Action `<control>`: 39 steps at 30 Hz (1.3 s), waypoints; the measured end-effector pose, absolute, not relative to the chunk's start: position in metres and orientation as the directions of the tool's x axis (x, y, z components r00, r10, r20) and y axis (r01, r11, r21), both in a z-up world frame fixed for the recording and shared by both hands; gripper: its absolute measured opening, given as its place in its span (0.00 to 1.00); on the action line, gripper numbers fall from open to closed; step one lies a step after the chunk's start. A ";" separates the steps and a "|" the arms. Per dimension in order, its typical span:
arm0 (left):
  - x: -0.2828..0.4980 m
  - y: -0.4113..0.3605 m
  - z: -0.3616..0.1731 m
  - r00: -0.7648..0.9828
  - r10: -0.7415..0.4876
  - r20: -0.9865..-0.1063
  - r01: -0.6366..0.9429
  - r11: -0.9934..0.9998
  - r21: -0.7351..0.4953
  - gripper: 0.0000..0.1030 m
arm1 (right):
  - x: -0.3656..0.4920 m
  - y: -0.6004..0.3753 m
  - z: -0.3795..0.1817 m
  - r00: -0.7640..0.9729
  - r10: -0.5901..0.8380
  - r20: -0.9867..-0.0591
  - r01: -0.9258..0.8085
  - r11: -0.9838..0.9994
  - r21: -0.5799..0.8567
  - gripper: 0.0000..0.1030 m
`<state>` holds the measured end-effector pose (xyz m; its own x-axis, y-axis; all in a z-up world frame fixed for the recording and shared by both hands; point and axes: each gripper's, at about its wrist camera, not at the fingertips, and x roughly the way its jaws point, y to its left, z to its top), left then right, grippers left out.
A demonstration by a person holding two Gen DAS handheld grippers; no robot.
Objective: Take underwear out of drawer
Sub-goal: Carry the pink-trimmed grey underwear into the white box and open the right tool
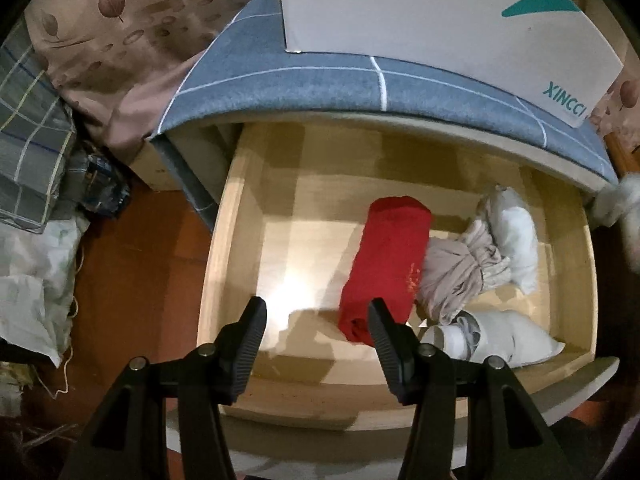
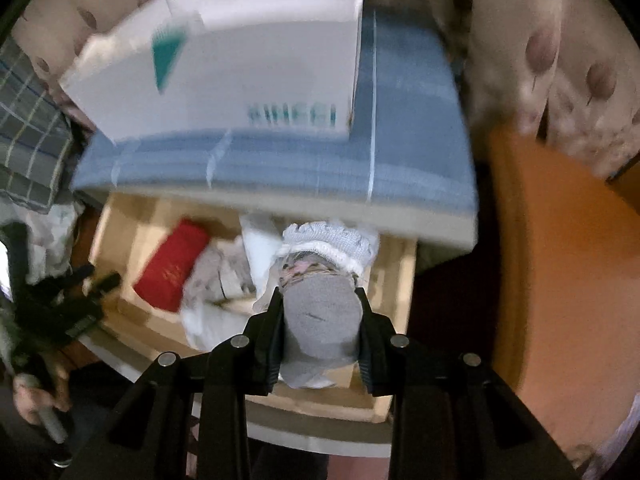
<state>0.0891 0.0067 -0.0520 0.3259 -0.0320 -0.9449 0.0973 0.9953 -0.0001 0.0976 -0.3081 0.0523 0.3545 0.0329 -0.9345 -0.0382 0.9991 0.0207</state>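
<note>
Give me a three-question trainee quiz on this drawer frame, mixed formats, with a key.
1. True or false: the left gripper is shut on the red roll.
2. What does the right gripper hold? A) grey rolled garment with lace trim B) white box C) nothing
3. Fill in: the red roll lies inside the open ____.

Key: 1 false, it is open and empty; 2 A; 3 drawer.

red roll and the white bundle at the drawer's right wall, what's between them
In the left wrist view, a crumpled beige garment fills the gap between the red roll and the white bundle, touching both.
</note>
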 end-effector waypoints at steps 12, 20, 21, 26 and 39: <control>0.088 0.011 -0.049 0.347 -0.027 -0.937 0.078 0.997 0.001 0.52 | 0.165 -0.285 0.154 0.515 0.047 -0.856 -0.031 0.999 0.036 0.28; 0.089 0.017 -0.051 0.336 -0.039 -0.941 0.049 0.998 -0.024 0.52 | 0.219 -0.265 0.144 0.497 0.025 -0.868 -0.032 0.999 0.010 0.28; 0.089 0.017 -0.051 0.335 -0.040 -0.941 0.048 0.999 -0.025 0.52 | 0.225 -0.262 0.141 0.487 0.019 -0.873 -0.034 0.999 0.002 0.28; 0.090 0.017 -0.053 0.323 -0.045 -0.945 0.049 0.998 -0.031 0.52 | 0.245 -0.251 0.127 0.458 0.013 -0.889 -0.052 0.999 -0.012 0.29; 0.090 0.023 -0.055 0.317 -0.076 -0.945 0.019 0.997 -0.074 0.52 | 0.261 -0.246 0.110 0.446 -0.062 -0.893 -0.040 0.995 -0.088 0.64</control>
